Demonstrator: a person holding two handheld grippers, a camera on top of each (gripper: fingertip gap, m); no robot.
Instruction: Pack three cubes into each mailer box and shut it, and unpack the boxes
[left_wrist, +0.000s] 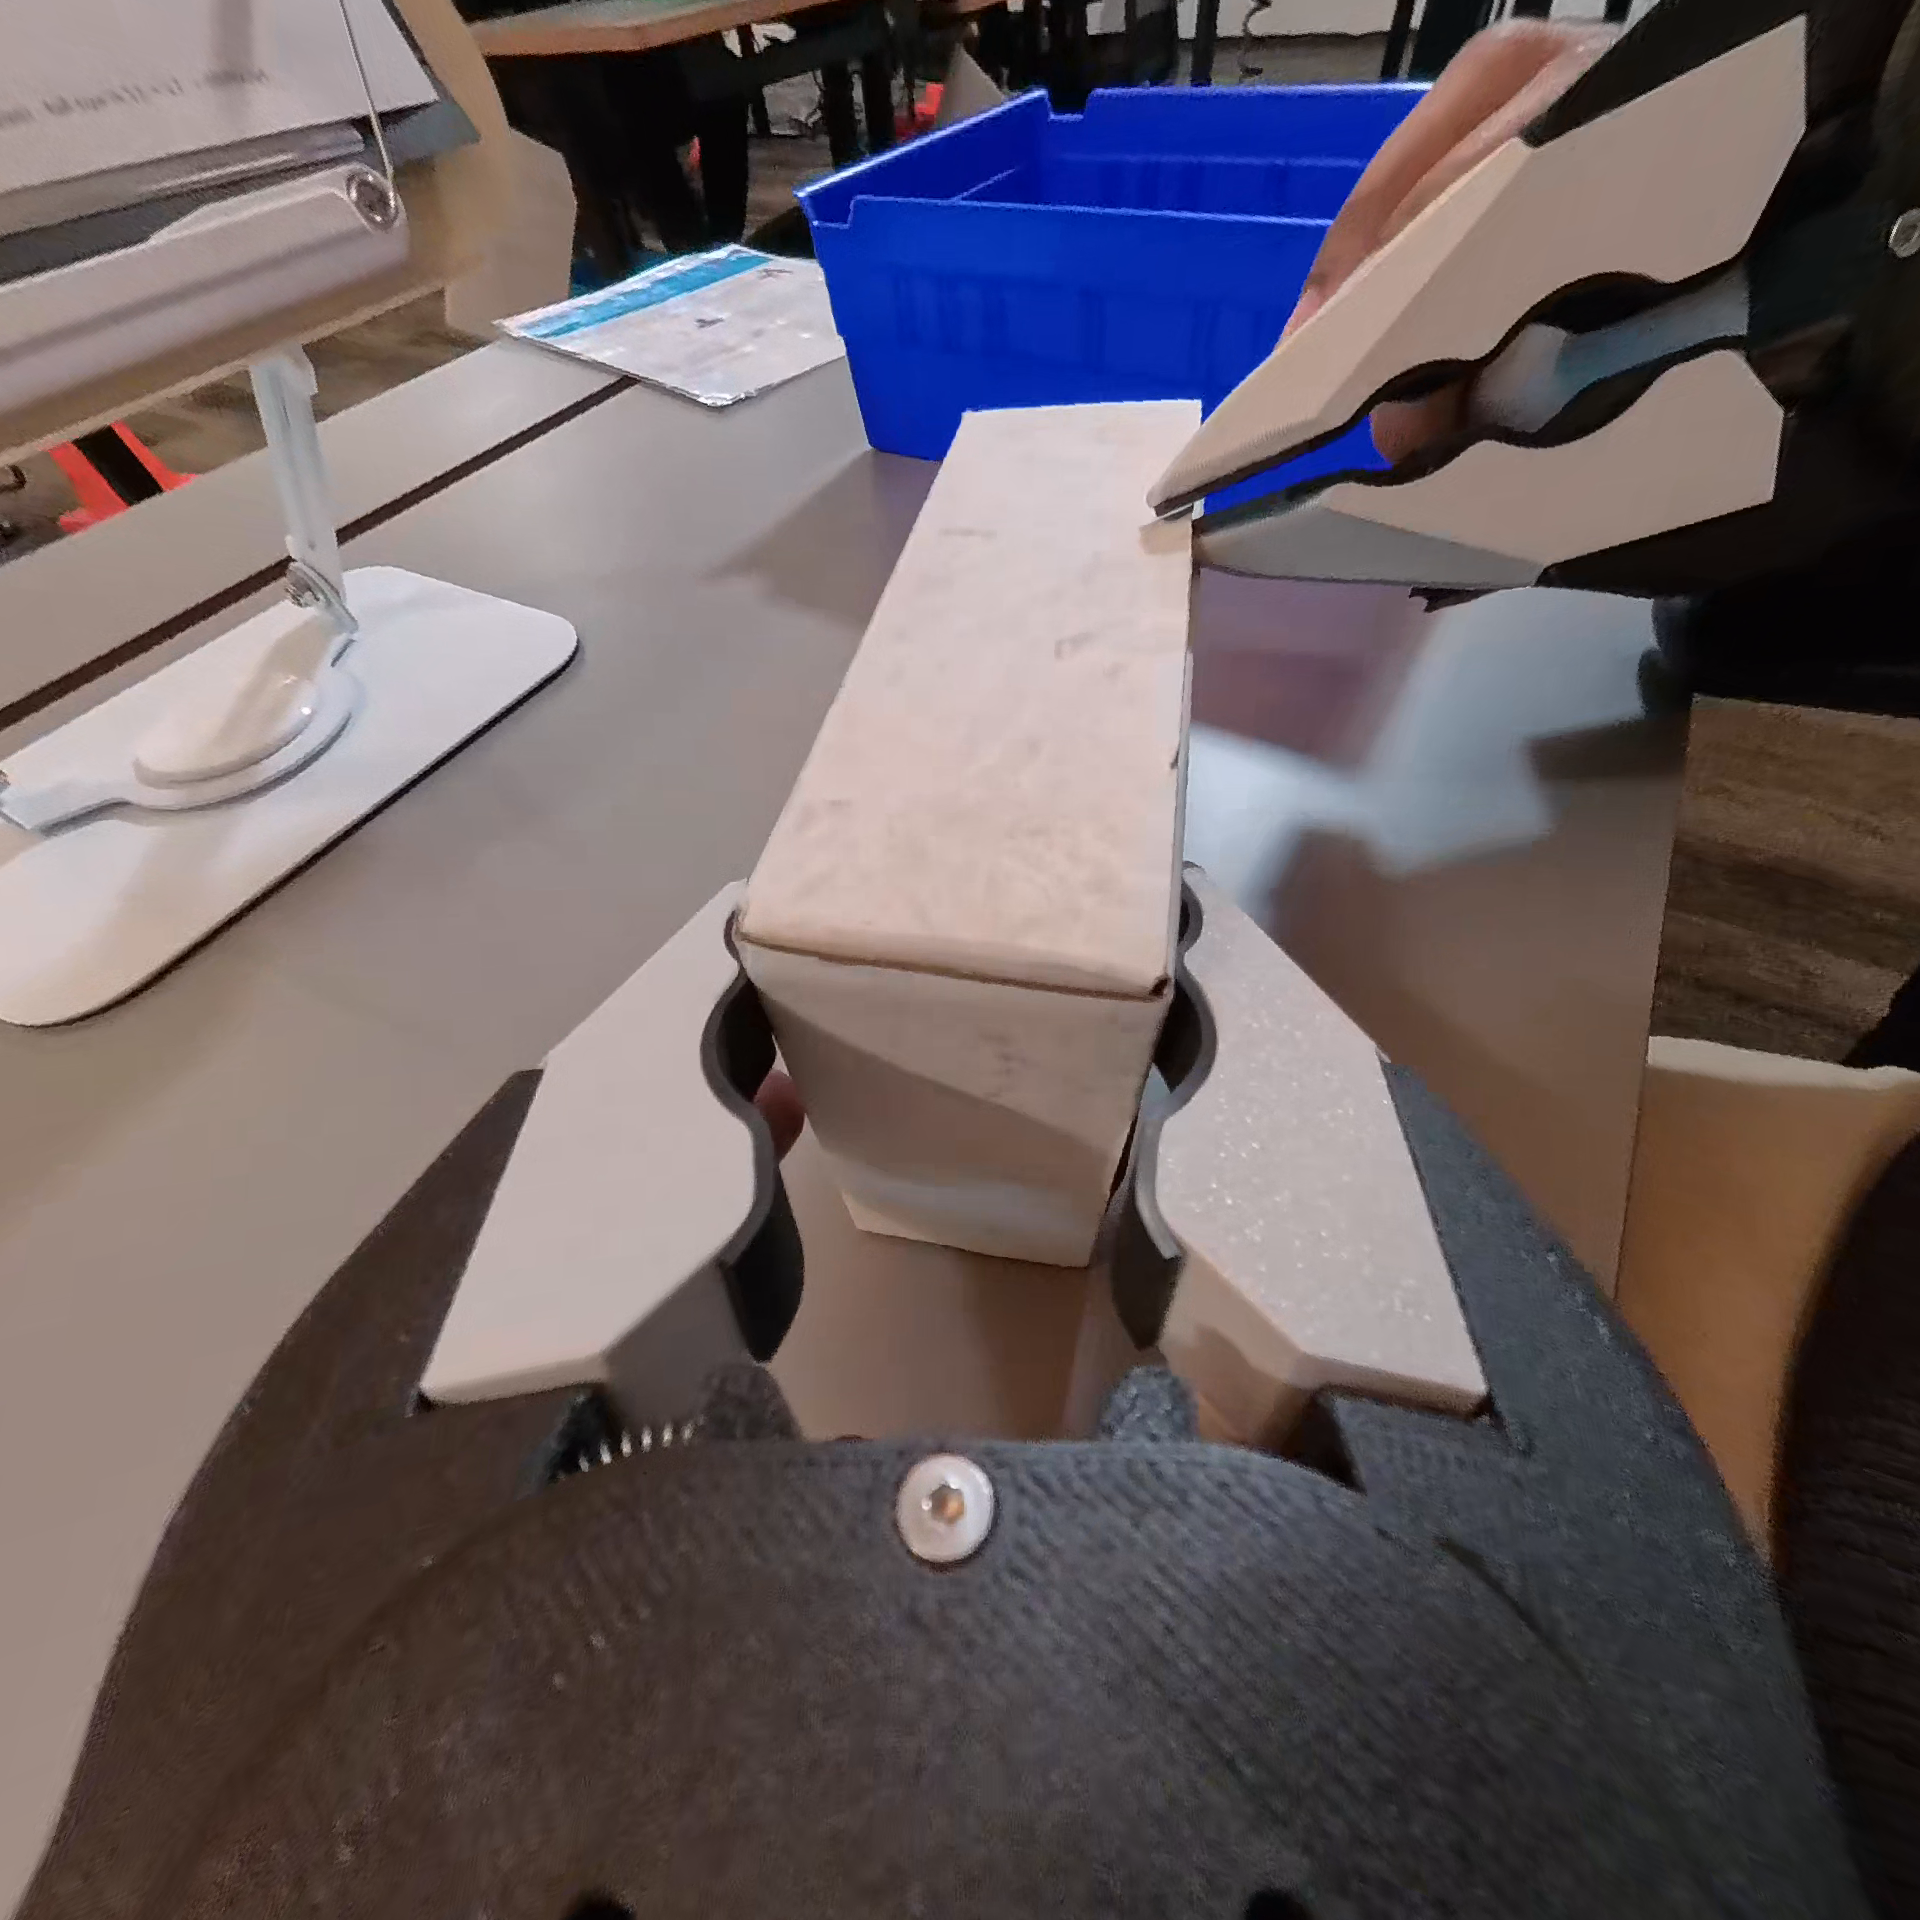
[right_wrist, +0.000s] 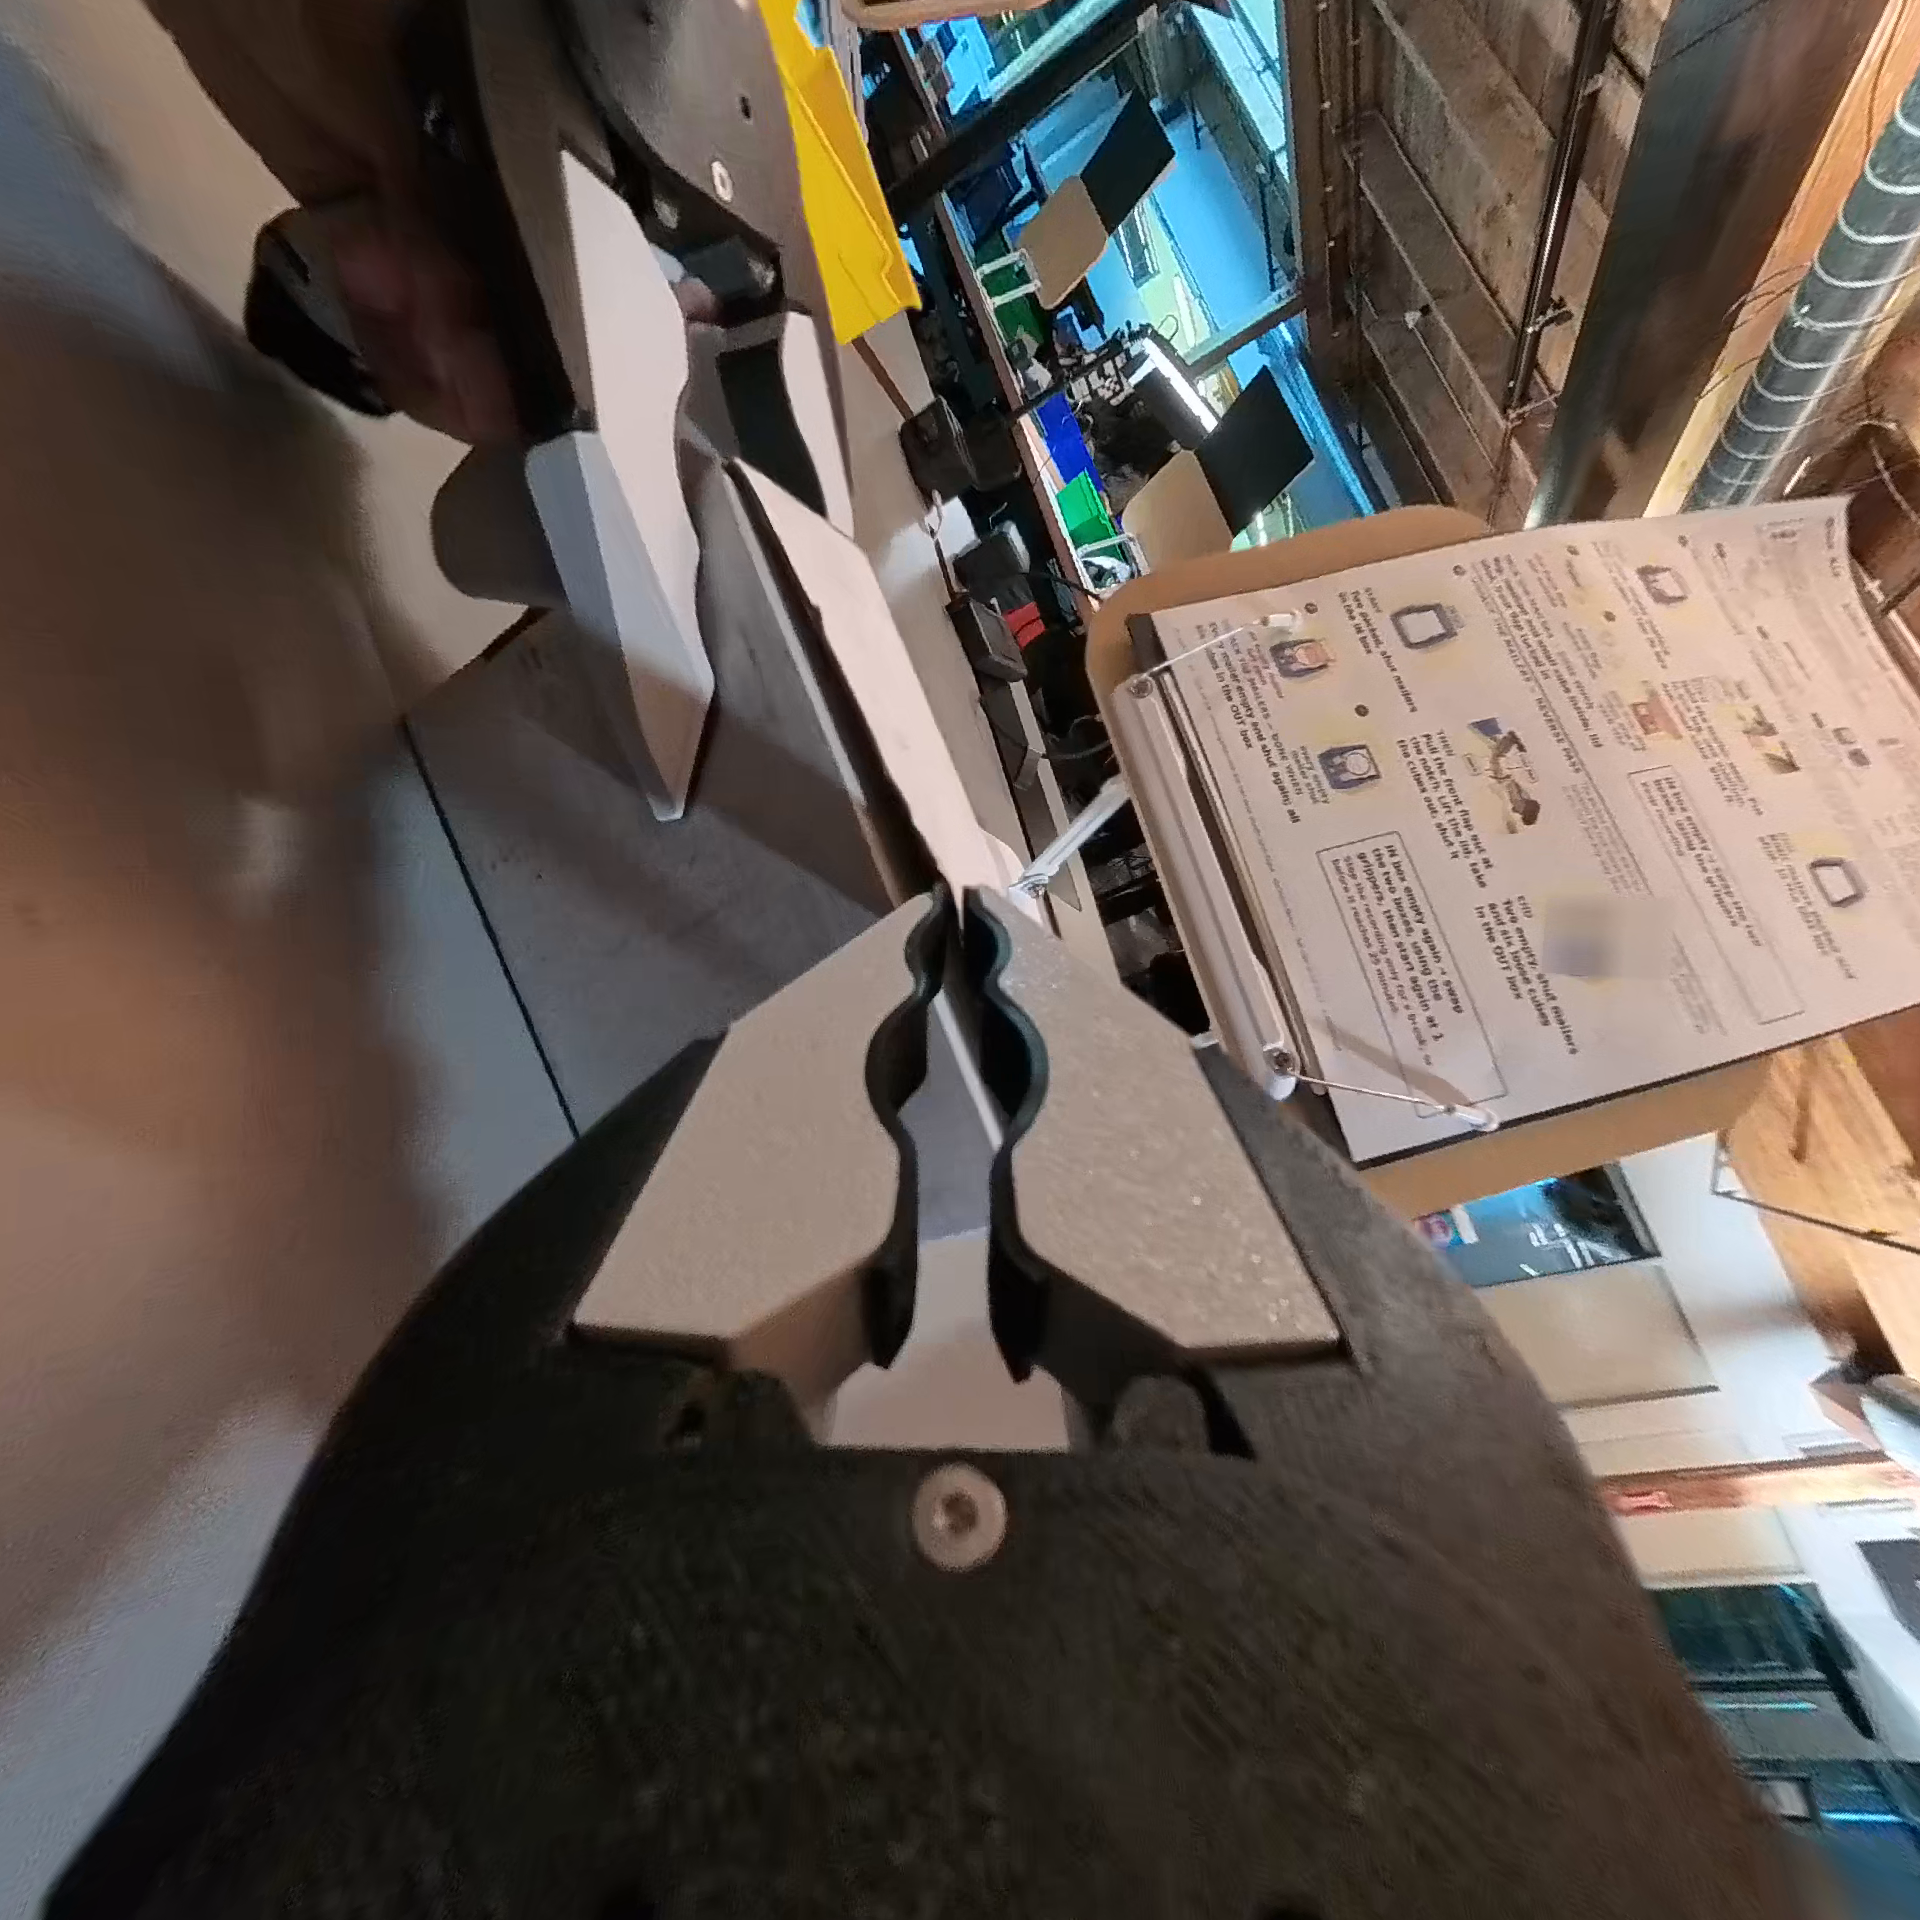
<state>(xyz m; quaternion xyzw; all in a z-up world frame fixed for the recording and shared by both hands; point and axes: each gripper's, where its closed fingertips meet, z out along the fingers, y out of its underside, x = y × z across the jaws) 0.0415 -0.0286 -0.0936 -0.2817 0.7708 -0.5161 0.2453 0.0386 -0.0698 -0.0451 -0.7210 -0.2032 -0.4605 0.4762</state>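
A long white mailer box (left_wrist: 997, 727) stands shut on the grey table (left_wrist: 364, 1091). My left gripper (left_wrist: 961, 914) is shut on the box's near end, one finger on each side. My right gripper (left_wrist: 1169, 509) reaches in from the upper right, and its tips pinch the far right edge of the lid. In the right wrist view the right gripper (right_wrist: 956, 904) is nearly closed on a thin white lid edge (right_wrist: 862, 644). One of the left gripper's fingers (right_wrist: 623, 582) shows beyond it. No cubes are in view.
A blue bin (left_wrist: 1039, 312) stands just behind the box. A document stand with a white base (left_wrist: 260, 748) is on the left and holds an instruction sheet (right_wrist: 1507, 810). A leaflet (left_wrist: 686, 322) lies at the back. The table's right edge (left_wrist: 1631, 935) is close. A yellow bin (right_wrist: 831, 187) shows beyond the left gripper. My hands' fingertips stand some 7 cm from each other.
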